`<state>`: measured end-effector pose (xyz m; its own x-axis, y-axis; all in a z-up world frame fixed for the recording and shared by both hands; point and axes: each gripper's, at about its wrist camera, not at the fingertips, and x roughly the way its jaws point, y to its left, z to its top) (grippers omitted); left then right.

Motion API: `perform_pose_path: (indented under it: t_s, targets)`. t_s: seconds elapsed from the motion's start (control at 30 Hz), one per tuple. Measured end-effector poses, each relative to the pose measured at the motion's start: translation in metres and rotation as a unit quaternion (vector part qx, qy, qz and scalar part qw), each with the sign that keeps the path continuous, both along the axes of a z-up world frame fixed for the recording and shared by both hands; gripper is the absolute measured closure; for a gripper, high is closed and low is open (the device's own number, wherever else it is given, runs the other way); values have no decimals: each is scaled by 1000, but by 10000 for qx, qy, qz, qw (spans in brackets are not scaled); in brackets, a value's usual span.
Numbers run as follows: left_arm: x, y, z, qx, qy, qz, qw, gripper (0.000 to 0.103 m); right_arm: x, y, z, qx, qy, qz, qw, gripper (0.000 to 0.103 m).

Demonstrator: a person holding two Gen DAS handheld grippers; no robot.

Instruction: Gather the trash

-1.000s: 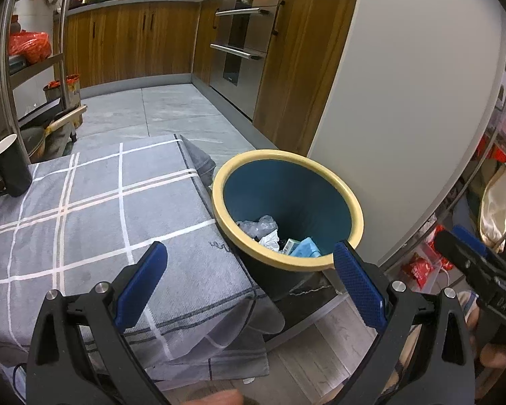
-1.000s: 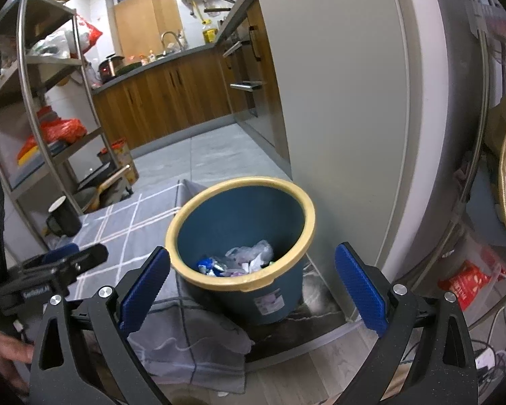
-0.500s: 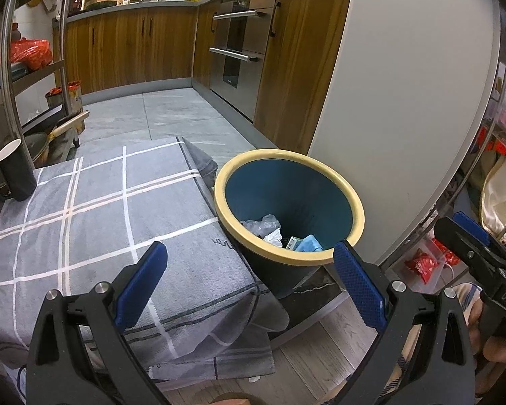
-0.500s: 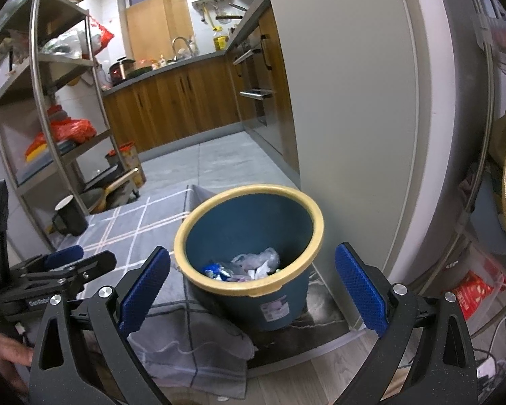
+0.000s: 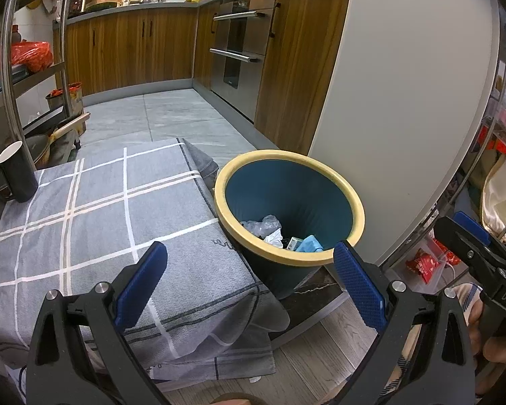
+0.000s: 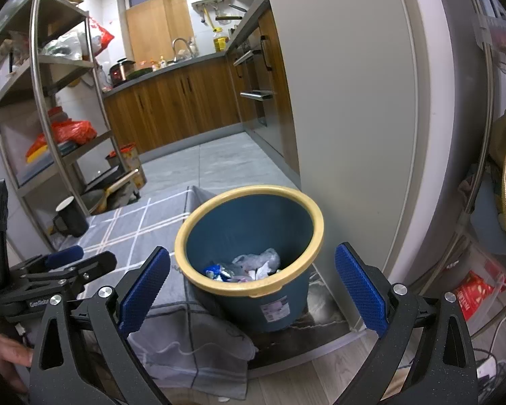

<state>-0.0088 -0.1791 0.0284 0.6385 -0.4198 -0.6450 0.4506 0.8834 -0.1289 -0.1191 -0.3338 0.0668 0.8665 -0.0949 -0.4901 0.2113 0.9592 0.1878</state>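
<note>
Round blue plastic bin with yellow rim, trash inside. Left claw and right claw hovered near it, released, empty.

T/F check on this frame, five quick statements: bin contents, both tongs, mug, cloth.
1. The blue bin with the yellow rim holds trash. True.
2. The left tongs grip a wrapper. False: they are open and hold nothing.
3. The right tongs are open and empty. True.
4. The black mug lies tipped over inside the bin. False: it stands upright on the far corner of the grey checked cloth.
5. The bin sits on top of the cloth. False: it stands beside the cloth-covered surface, next to the grey panel.
</note>
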Motion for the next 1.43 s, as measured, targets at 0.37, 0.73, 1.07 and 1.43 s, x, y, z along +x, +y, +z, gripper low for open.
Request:
perform_pose_path:
  t_s: [0.37, 0.73, 1.07, 1.43]
  targets:
    - [1, -1, -1, 38, 22, 33, 10000, 6, 0, 1, 0, 8, 10, -2, 10000, 5]
    - [1, -1, -2, 48, 22, 51, 10000, 6, -1, 1, 0, 7, 4, -7, 10000, 5]
    - [-2, -3, -2, 57, -51, 3, 10000, 6, 0, 1, 0, 15, 3, -7, 10000, 5]
    - [3, -1, -4, 61, 56, 102, 9999, 6, -1, 2, 1, 42, 10, -21, 10000, 5]
